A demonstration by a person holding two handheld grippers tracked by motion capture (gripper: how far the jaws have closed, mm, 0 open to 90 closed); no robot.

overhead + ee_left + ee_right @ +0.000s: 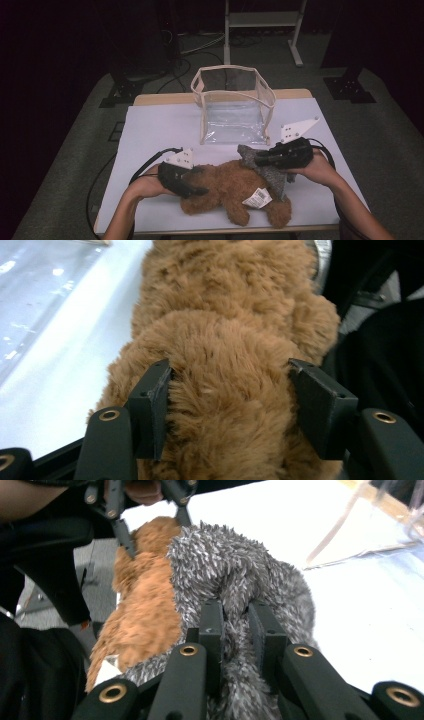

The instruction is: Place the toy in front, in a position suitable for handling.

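Two hand-held grippers clamped: left hand-held gripper [192, 186] on brown teddy [235, 187], right hand-held gripper [260, 159] pinching its grey scarf [272, 175] tight, on worktop [160, 130].

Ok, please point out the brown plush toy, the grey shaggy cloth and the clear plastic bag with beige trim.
brown plush toy [227, 187]: high view, middle of its body.
grey shaggy cloth [235, 575]: right gripper view, bunched upper part.
clear plastic bag with beige trim [232, 120]: high view, transparent front wall.

Left tongs [192, 182] part-closed, right tongs [260, 157] pinched tight, both held low.
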